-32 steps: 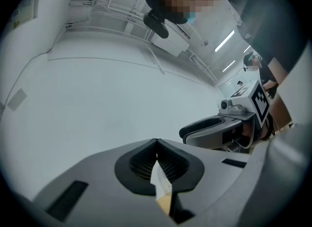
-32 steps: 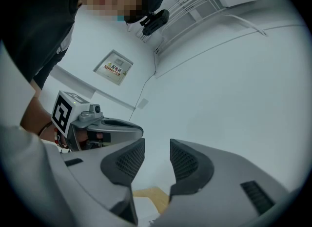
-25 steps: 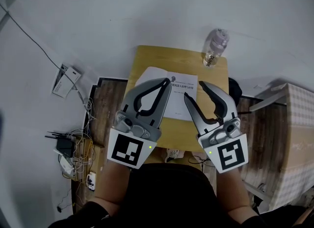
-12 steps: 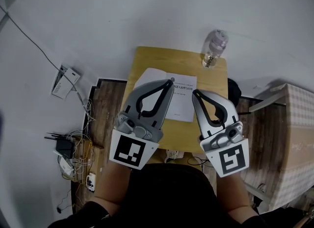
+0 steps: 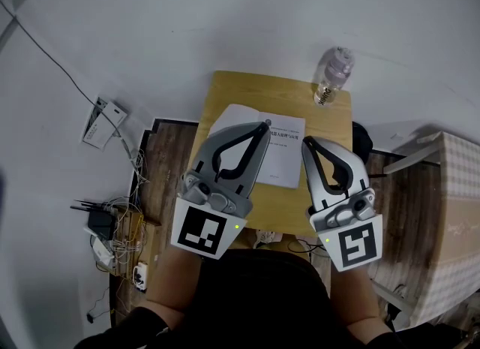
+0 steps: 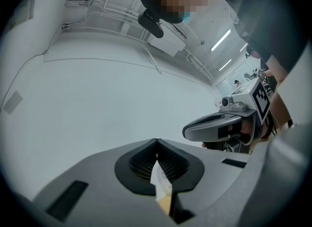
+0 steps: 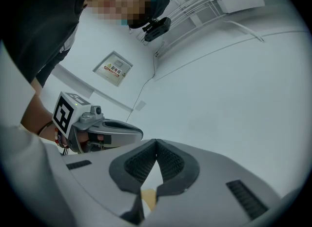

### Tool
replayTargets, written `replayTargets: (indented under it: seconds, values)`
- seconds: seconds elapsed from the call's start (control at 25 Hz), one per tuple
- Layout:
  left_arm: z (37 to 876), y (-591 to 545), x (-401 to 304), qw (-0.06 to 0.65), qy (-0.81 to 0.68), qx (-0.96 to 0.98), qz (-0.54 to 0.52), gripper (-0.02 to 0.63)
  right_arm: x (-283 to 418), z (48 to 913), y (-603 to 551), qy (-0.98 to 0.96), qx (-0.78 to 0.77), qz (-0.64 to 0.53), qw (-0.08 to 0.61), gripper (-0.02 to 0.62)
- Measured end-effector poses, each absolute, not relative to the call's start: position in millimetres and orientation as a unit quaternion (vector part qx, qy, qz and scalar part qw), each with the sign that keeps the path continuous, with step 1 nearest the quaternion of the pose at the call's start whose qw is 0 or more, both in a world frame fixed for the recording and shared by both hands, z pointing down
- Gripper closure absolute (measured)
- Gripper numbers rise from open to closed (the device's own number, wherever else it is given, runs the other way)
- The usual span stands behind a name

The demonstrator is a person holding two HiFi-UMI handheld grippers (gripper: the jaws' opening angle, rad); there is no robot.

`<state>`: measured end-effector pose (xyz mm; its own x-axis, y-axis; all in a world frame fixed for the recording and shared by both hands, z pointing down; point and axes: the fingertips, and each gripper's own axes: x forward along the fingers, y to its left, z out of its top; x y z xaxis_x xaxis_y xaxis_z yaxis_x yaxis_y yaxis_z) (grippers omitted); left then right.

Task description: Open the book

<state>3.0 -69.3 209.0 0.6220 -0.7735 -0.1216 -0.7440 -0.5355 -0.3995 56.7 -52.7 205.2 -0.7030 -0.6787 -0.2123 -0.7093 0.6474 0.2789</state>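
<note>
While the white book (image 5: 283, 145) lies closed and flat on the wooden surface (image 5: 240, 88), both tongs are held over it, jaws together and empty. The left tongs (image 5: 265, 124) cover its left half; the right tongs (image 5: 305, 143) point at its right edge.

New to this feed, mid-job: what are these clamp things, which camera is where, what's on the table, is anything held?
No robot arm: a person holds a two-jaw gripper in each hand. The downward picture is from a head camera; the other two ride on the grippers, looking along the jaws. The left gripper and right gripper hover over a wooden table. On it lies a closed white book; a bottle stands at the table's far right corner. Both pairs of jaws are shut, gripping nothing.
</note>
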Motion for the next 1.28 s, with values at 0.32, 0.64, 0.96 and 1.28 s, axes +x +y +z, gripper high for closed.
replayTargets:
  seconds: [0.32,0.64,0.96,1.28]
  values:
    - [207,-69,2,0.22,0.438,-0.871,-0.038,0.597,59,202,-55,0.901,-0.393,0.175,0.049,0.565]
    - [208,-70,2,0.22,0.435,-0.872,-0.043,0.597,55,202,-55,0.895,-0.399,0.194,0.037,0.566]
    - [212,-70,5,0.229,0.427,-0.873,-0.057,0.597,51,203,-58,0.899,-0.392,0.19,0.036,0.566]
    - [211,-70,0,0.231,0.435,-0.869,-0.054,0.597,49,203,-60,0.898,-0.393,0.196,0.026,0.565]
